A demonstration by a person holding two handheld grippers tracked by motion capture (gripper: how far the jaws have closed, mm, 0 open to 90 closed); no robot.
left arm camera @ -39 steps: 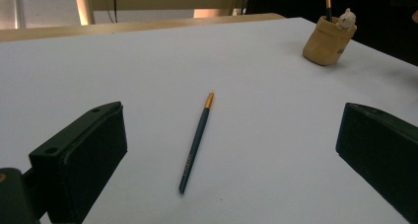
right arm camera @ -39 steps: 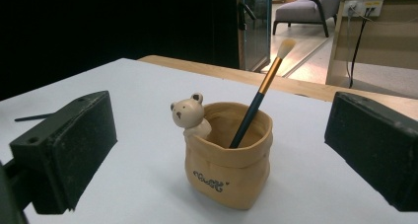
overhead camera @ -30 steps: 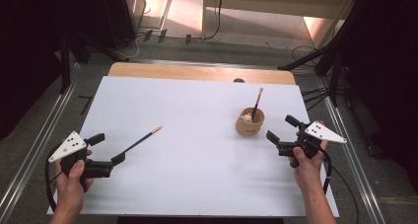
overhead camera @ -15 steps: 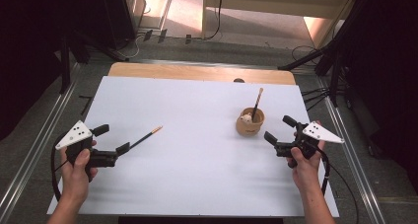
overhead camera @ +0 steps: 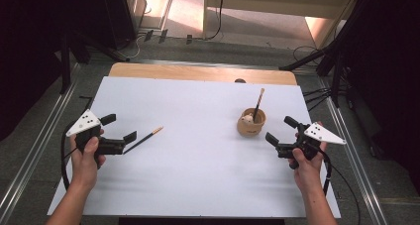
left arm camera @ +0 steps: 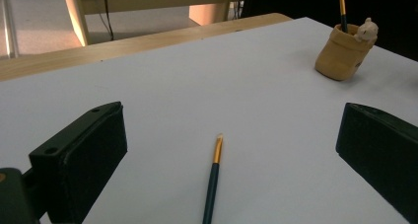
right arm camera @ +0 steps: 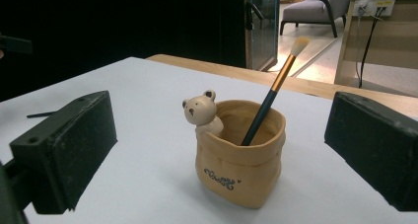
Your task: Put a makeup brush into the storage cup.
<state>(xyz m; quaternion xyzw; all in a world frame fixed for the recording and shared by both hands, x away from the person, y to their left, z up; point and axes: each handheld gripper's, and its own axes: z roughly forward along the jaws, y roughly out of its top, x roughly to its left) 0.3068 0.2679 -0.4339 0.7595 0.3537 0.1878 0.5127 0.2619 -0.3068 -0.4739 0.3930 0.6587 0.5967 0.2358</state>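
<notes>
while one brush [overhead camera: 144, 138] lies loose, one stands potted [overhead camera: 251, 121].

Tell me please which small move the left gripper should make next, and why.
Probably ease the left gripper forward and down over the loose brush. It is open, the brush lies flat on the white table between its jaws, untouched; another brush already stands in the cup.

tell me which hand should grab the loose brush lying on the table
Left. The left gripper sits right at the handle end of the loose brush, jaws open with the brush lying between them. The right gripper is across the table, open in front of the holder.
</notes>
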